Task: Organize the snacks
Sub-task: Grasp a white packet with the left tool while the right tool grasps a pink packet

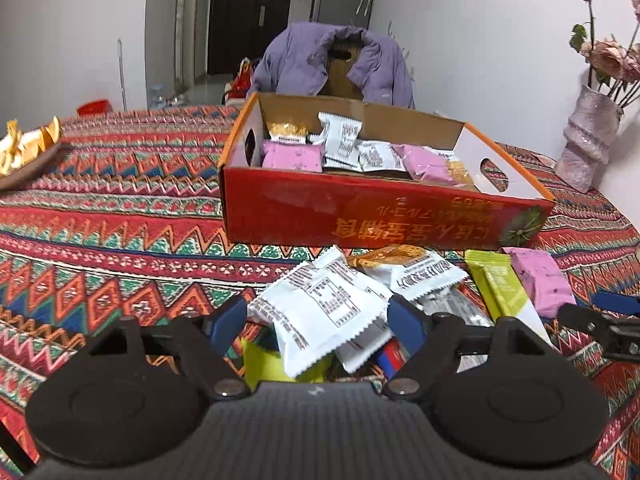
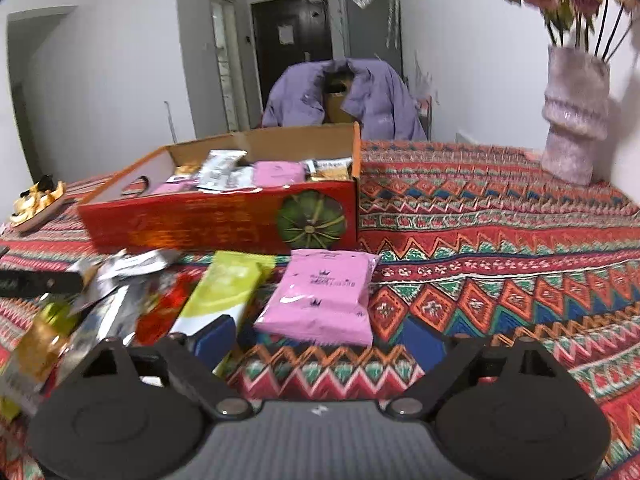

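Observation:
A red cardboard box (image 1: 360, 216) (image 2: 200, 220) stands on the patterned tablecloth and holds several pink, white and orange snack packets. In front of it lies a loose heap of packets. My left gripper (image 1: 316, 322) is open over this heap, and a white packet (image 1: 320, 308) lies between its blue pads (image 1: 228, 322). My right gripper (image 2: 320, 340) is open just short of a pink packet (image 2: 320, 300) (image 1: 540, 280), with nothing between its fingers. A green packet (image 2: 224, 292) (image 1: 500, 284) lies beside the pink one, against the right gripper's left pad. One of the right gripper's fingers (image 1: 588, 320) shows at the right edge of the left wrist view.
A pink vase (image 1: 592, 140) (image 2: 572, 120) with flowers stands at the table's far right by the wall. A plate of orange peel (image 1: 24, 156) (image 2: 36, 204) sits at the far left. A chair with a purple jacket (image 1: 320, 60) is behind the box.

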Demonstrator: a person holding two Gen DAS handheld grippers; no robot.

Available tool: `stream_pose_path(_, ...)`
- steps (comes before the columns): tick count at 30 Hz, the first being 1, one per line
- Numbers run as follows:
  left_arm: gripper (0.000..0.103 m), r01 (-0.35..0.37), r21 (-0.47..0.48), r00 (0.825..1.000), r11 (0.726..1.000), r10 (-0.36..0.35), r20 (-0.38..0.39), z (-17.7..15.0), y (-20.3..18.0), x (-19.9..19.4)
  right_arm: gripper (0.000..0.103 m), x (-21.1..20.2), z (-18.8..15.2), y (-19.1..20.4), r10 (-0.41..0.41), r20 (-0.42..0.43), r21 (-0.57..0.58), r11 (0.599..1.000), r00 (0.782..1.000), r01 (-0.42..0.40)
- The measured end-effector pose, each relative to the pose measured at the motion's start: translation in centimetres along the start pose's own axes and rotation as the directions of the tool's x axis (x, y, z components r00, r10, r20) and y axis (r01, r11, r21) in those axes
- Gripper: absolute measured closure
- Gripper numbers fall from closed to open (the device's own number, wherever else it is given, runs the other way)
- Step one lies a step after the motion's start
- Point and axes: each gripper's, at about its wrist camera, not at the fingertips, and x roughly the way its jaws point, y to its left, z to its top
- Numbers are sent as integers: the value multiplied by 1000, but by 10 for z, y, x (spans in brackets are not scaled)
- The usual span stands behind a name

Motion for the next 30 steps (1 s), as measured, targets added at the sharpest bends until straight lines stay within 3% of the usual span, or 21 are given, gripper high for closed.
stream_pose_path(4, 27, 12, -1, 1000, 1000, -12, -13, 3, 1, 15, 14, 27, 10, 0, -16, -16, 7, 1000, 1000, 16)
stream_pose_path(7, 45, 4, 2, 1000, 1000, -4, 3, 5, 3, 19, 26, 38, 13, 2, -30, -15, 13, 999, 999, 30)
stream_pose_path(9, 71, 7, -5, 1000, 1000, -7, 3, 7, 7, 22, 31, 42, 14, -1, -21, -15, 37, 999, 1000, 22)
stream_pose_path(10, 79, 22, -12, 1000, 1000, -22, -8, 8, 9, 24, 33, 43, 14, -2, -18, -15, 46, 999, 1000, 19)
stream_pose_path(14, 92, 27, 9, 1000, 1000, -27, 10, 8, 10, 23, 37, 45, 15, -1, -31, -12, 29, 999, 999, 32)
stream_pose_path(17, 90, 10, 15, 1000, 1000, -10, 27, 9, 8, 20, 40, 45, 16, -1, -28, -15, 28, 999, 999, 29)
stream_pose_path(19, 75, -25, 28, 999, 999, 24, 45, 9, 6, 20, 40, 43, 16, -2, -31, -14, 27, 999, 999, 32)
stream_pose_path(21, 54, -60, 88, 995, 994, 52, 84, 9, 0, 17, 40, 42, 15, -3, -27, -13, 32, 999, 1000, 27)
stream_pose_path(22, 50, -54, 107, 994, 993, 44, 97, 11, -2, 16, 40, 42, 14, -4, -24, -13, 32, 999, 1000, 25)
stream_pose_path(28, 48, 32, 145, 998, 989, -40, 50, 25, -3, 35, 40, 41, 14, -3, -13, -12, 26, 1000, 1000, 13)
stream_pose_path(30, 53, 43, 163, 997, 986, -54, 61, 25, -7, 38, 42, 41, 14, -3, -10, -10, 24, 1000, 1000, 10)
